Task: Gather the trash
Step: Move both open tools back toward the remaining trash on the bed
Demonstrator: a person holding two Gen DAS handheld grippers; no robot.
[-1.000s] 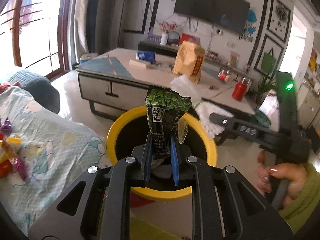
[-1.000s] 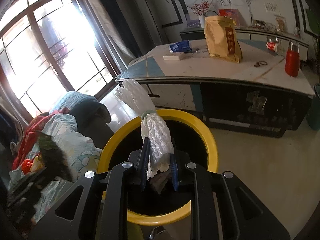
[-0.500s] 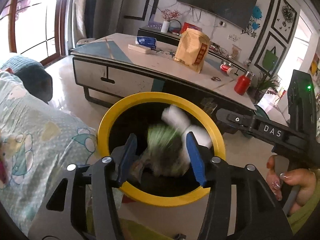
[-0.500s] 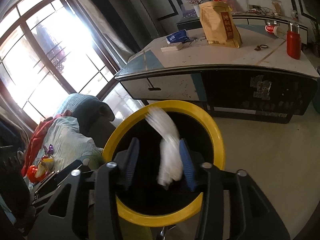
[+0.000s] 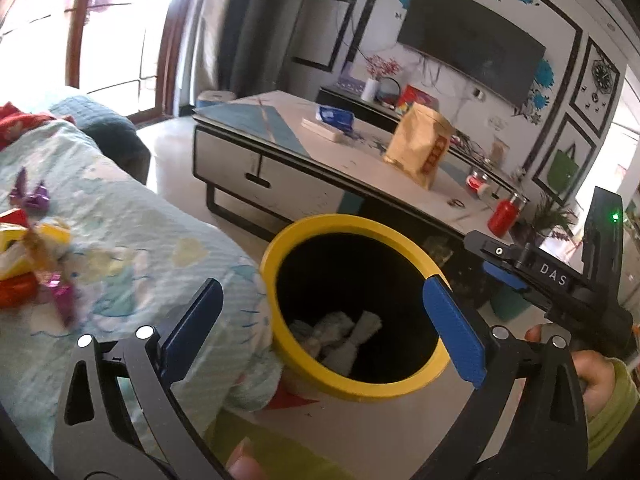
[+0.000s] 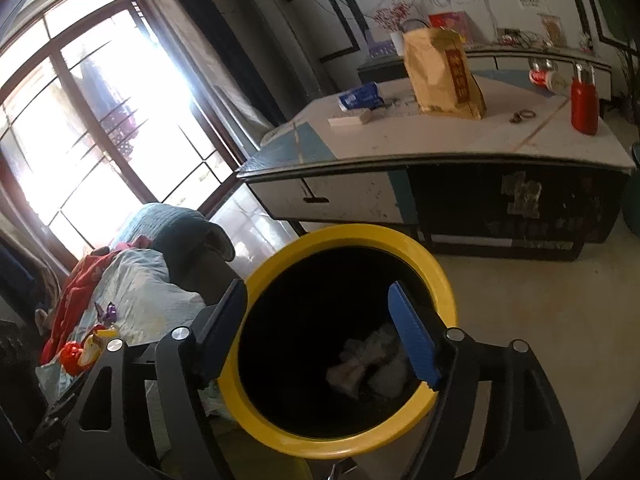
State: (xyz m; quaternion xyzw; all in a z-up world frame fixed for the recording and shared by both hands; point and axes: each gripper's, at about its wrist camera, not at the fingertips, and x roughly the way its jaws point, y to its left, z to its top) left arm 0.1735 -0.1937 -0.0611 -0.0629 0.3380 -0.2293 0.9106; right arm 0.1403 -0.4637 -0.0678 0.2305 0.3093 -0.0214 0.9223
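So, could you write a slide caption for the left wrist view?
Left gripper opening, empty, above yellow-rimmed black bin holding crumpled white trash.

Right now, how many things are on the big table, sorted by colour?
Yellow: 1, the paper bag
Red: 2, the bottle and the can
Blue: 1, the packet
White: 1, the flat box
Dark: 1, the small ring
Total: 6
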